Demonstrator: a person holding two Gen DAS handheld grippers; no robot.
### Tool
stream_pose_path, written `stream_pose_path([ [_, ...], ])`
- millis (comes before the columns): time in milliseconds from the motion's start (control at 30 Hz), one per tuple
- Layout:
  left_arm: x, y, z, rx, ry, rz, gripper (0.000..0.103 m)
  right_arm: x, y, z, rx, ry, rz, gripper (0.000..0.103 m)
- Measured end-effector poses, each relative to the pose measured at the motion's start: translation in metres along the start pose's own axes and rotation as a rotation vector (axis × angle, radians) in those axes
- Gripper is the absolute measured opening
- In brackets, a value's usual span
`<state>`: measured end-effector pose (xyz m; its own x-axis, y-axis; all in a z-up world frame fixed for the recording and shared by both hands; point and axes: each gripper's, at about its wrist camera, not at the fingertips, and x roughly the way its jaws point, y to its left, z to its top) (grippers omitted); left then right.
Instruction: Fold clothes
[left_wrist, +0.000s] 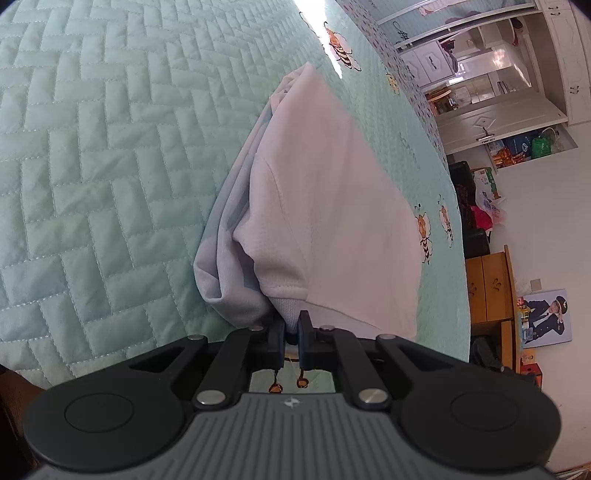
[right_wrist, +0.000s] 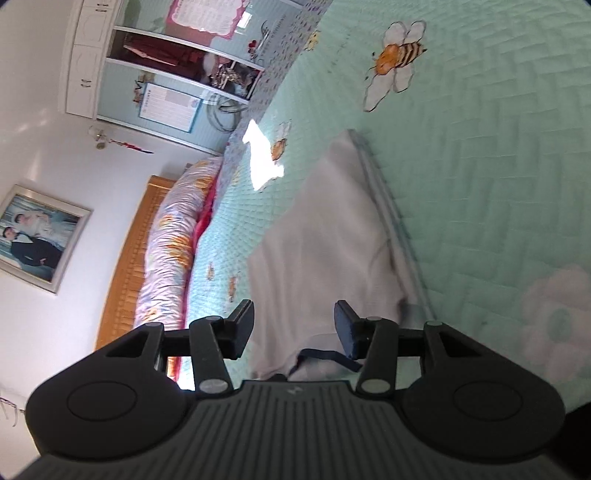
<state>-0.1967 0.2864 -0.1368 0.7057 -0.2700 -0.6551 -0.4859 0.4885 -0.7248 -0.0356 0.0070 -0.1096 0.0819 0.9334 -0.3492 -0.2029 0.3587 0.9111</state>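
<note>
Right now the pale pinkish-white fleece garment (left_wrist: 325, 206) lies on the mint-green quilted bedspread (left_wrist: 110, 166) with its herringbone stitching and printed orange bees, partly folded so that a bluish-white layer shows along one edge. At the garment's near end the left claw (left_wrist: 292, 330) is pinched tight on a ribbed hem — its two blue-padded fingers (left_wrist: 303, 332) stand almost together with the fabric bunched between them. In the right wrist view the same garment (right_wrist: 321, 240) stretches away across the bedspread (right_wrist: 498, 184), a dark blue cord trailing from its near edge. Above that near edge the right claw (right_wrist: 293, 325) stands about half spread, its pads clear of the cloth and nothing pressed between them. Beyond the garment, a long floral bolster pillow (right_wrist: 173, 243) lies against the orange wooden headboard (right_wrist: 129, 258).
</note>
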Motion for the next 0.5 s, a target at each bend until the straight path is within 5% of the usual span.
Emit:
stream_pose_path([
  [100, 0.0, 0.002, 0.001, -0.005, 0.004, -0.004, 0.005, 0.02, -0.026, -0.004, 0.101, 0.057, -0.007, 0.054],
  [167, -0.001, 0.004, 0.001, -0.009, 0.006, -0.006, 0.006, 0.028, -0.049, -0.01, 0.183, 0.081, -0.038, 0.024],
  [233, -0.003, 0.005, 0.0, -0.005, 0.011, -0.007, 0.006, 0.023, -0.058, -0.015, 0.209, 0.079, -0.044, 0.013],
  [367, -0.012, -0.008, -0.003, 0.078, 0.033, 0.019, 0.007, 0.011, -0.041, -0.014, 0.145, 0.075, -0.082, 0.019],
  [500, -0.03, -0.031, -0.003, 0.2, 0.024, 0.008, 0.01, 0.0, -0.016, -0.004, 0.082, 0.049, -0.081, 0.048],
])
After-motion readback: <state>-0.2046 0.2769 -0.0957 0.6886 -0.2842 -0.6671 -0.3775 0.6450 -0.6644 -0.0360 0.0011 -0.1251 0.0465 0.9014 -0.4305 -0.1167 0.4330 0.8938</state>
